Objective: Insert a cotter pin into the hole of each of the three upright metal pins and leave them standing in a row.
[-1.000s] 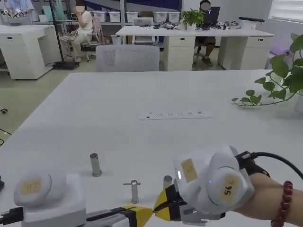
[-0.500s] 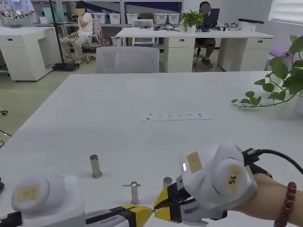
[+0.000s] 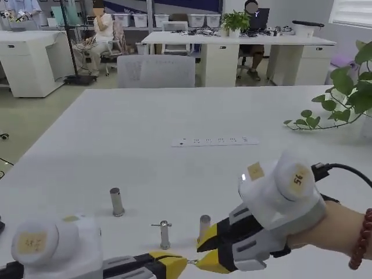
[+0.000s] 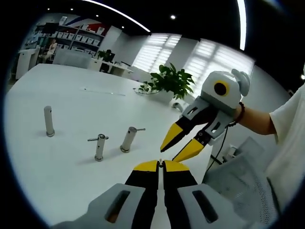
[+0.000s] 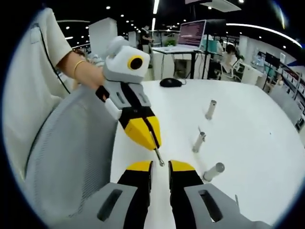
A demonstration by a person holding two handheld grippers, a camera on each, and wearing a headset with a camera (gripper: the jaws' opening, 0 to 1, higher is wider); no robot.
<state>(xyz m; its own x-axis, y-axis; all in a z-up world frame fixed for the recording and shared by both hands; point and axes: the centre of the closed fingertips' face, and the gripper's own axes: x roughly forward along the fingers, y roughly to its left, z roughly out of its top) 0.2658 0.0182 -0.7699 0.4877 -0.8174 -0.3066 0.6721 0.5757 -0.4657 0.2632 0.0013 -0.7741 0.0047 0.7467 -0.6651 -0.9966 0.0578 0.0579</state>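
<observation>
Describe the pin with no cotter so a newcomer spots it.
On the white table, three metal pins stand in a row near the person. The bare pin is the end one farthest from the right gripper, apart from the other two. Its top is plain; the middle pin has a cotter pin across it.

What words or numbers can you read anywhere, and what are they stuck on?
"56": on the pale yellow sticker on the white right gripper; it is turned, so I am not fully sure.
Too blurred to read: the second yellow sticker beside it, and the yellow patch on the white left gripper.
Too small to read: marks on the flat white power strip.
</observation>
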